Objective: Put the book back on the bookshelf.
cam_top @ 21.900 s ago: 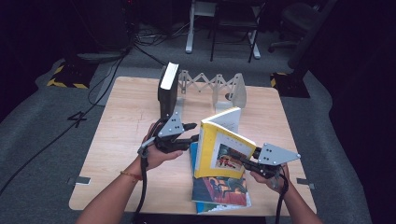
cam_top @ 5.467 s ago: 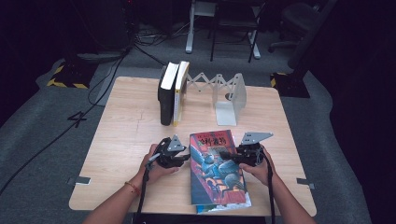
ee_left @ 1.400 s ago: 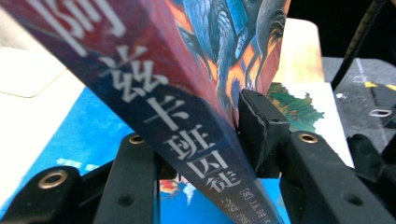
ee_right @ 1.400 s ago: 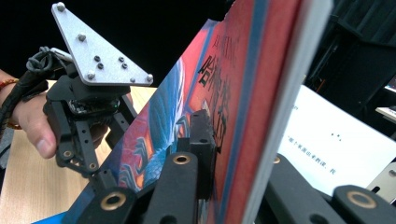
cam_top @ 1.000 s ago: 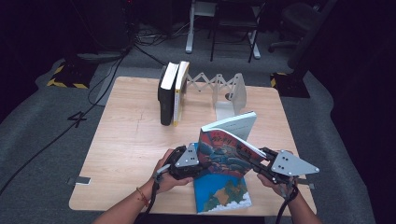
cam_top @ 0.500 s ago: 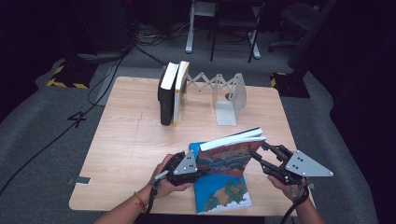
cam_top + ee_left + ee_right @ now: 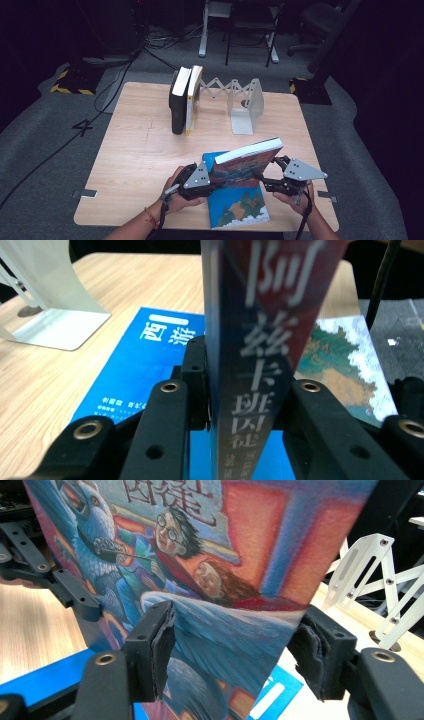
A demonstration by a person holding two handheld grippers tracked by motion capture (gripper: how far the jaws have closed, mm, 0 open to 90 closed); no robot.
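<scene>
High view is showing the left gripper [image 7: 212,183] clamping the illustrated paperback [image 7: 245,165] by its spine, tilted over the blue book [image 7: 239,207] near the table's [image 7: 140,150] front edge. With the right gripper [image 7: 265,181] having just been opening, pads off the cover, the paperback is risking toppling.
</scene>
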